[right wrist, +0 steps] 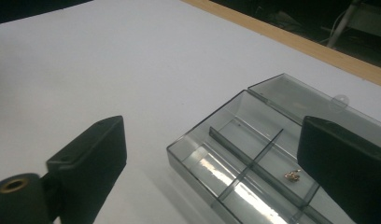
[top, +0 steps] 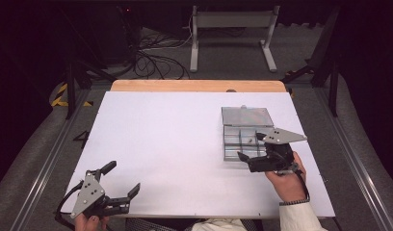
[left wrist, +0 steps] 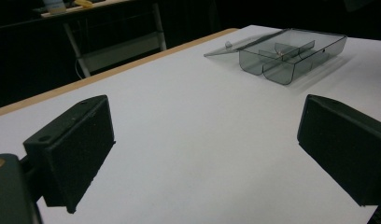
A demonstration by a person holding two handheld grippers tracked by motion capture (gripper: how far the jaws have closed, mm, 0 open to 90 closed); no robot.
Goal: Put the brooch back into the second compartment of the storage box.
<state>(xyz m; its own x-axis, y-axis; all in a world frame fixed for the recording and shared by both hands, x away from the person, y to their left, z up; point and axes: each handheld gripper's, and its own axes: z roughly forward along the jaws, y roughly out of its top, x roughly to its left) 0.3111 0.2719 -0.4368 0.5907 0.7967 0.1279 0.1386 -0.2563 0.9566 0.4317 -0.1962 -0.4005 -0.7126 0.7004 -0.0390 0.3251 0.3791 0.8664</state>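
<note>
A clear grey plastic compartment box (top: 241,142) lies on the right half of the white table, its lid (top: 246,116) flat open behind it. A small gold trinket (right wrist: 292,175) rests in one compartment; the high view shows that trinket (top: 251,140) as a tiny speck. My right gripper (top: 248,146) hovers at the box's near right edge, jaws wide open and bare. In the right gripper view the box (right wrist: 254,154) sits between the jaws. My left gripper (top: 122,179) rests open and bare at the table's near left corner. From it the box (left wrist: 291,53) lies far off.
The white board (top: 175,144) covers the table, with a wooden strip (top: 198,85) along its far edge. Behind stand a metal frame (top: 231,33), cables on the floor and dark stands at both sides.
</note>
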